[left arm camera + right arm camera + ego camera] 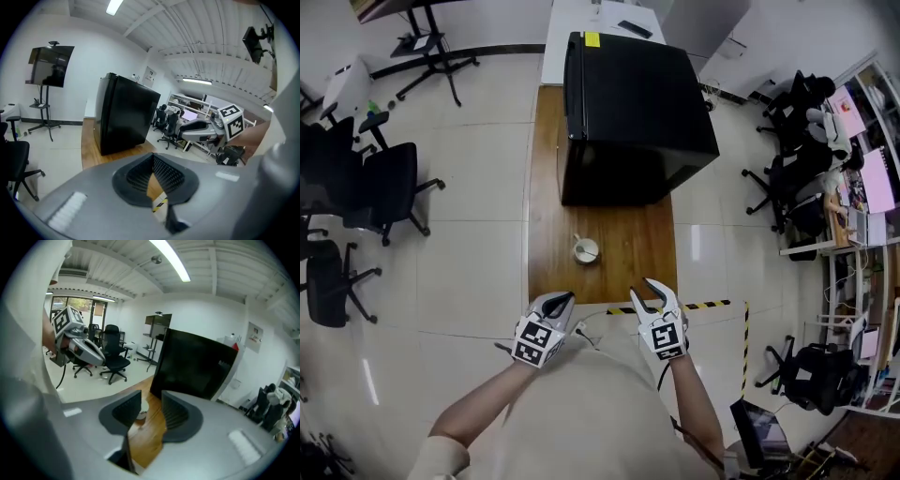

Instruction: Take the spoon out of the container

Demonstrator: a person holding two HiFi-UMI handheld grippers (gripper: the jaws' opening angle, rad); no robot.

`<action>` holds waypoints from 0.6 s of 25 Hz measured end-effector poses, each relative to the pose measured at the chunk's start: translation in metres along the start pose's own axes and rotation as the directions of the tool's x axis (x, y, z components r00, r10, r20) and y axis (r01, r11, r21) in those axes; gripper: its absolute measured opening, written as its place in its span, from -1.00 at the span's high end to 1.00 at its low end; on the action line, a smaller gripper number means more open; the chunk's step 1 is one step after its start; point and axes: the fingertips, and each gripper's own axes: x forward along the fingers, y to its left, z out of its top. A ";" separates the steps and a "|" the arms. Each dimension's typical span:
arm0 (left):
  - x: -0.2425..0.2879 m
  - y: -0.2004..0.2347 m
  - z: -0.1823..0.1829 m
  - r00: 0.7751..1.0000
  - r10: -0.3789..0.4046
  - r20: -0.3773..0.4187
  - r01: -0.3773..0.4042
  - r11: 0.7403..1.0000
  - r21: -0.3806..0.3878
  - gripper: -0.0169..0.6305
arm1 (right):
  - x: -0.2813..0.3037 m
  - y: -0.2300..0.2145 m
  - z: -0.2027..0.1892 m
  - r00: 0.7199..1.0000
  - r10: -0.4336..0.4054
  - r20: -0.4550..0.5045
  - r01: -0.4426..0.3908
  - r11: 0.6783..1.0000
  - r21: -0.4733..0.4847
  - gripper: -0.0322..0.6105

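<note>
Container (pixel 586 249): small, white and round, upright on the wooden desk (pixel 628 248), about midway across its width.
Spoon (pixel 578 240): only a short stub shows at the container's far-left rim; too small to tell more.
Box (pixel 633 117): big and black, on the desk beyond the container, apart from it and filling the desk's width.
Left hand-held gripper (pixel 565 298): on the near side of the container, a little to its left, over the desk's near edge. It is clenched, with the pad tips meeting and nothing between them.
Right hand-held gripper (pixel 647 291): on the near side of the container, to its right, also at the desk's near edge. It is released, jaws apart and empty. In the right gripper view the container sits far off, seen through the gap, touching neither pad.
Arms: both reach in from the bottom of the head view, toward the container.
Tape (pixel 712 305): yellow-and-black strip, near and right of the container, past the right hand-held gripper.
Chairs (pixel 389 187): black office chairs on the pale floor, well left of the container.
</note>
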 end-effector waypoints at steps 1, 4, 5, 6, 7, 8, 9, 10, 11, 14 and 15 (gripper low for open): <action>0.000 0.004 -0.002 1.000 0.001 -0.003 -0.001 1.000 -0.006 0.95 | 0.005 0.001 0.000 1.000 0.007 -0.009 -0.007 1.000 0.002 0.48; -0.001 0.017 -0.007 1.000 0.016 -0.006 -0.016 1.000 -0.027 0.95 | 0.016 0.005 -0.001 0.999 0.034 -0.035 -0.034 0.999 -0.006 0.48; -0.001 0.020 -0.008 1.000 0.021 -0.009 -0.021 0.999 -0.031 0.95 | 0.020 0.005 -0.002 0.998 0.046 -0.040 -0.046 0.999 -0.011 0.48; 0.000 0.024 -0.009 1.000 0.026 -0.014 -0.027 0.999 -0.034 0.95 | 0.024 0.004 -0.003 0.997 0.058 -0.044 -0.059 0.998 -0.017 0.48; 0.002 0.027 -0.010 0.999 0.033 -0.018 -0.033 0.999 -0.036 0.95 | 0.030 0.002 -0.004 0.996 0.071 -0.046 -0.072 0.997 -0.024 0.48; 0.004 0.030 -0.010 0.999 0.039 -0.023 -0.040 0.999 -0.035 0.95 | 0.036 0.000 -0.005 0.995 0.086 -0.048 -0.087 0.996 -0.030 0.48; 0.008 0.031 -0.010 0.999 0.044 -0.029 -0.045 0.998 -0.031 0.95 | 0.042 -0.003 -0.007 0.994 0.101 -0.050 -0.102 0.994 -0.037 0.48; 0.010 0.032 -0.010 0.998 0.051 -0.037 -0.052 0.998 -0.023 0.95 | 0.048 -0.005 -0.010 0.992 0.116 -0.053 -0.119 0.992 -0.042 0.48; 0.012 0.032 -0.012 0.997 0.060 -0.047 -0.061 0.998 -0.014 0.95 | 0.054 -0.006 -0.014 0.989 0.133 -0.061 -0.136 0.990 -0.048 0.48; 0.014 0.033 -0.018 0.991 0.108 -0.080 -0.109 0.994 -0.012 0.95 | 0.069 0.002 -0.033 0.974 0.200 -0.102 -0.208 0.976 -0.069 0.48; 0.015 0.034 -0.017 0.989 0.126 -0.081 -0.128 0.992 -0.020 0.95 | 0.075 0.005 -0.038 0.968 0.224 -0.116 -0.234 0.969 -0.085 0.48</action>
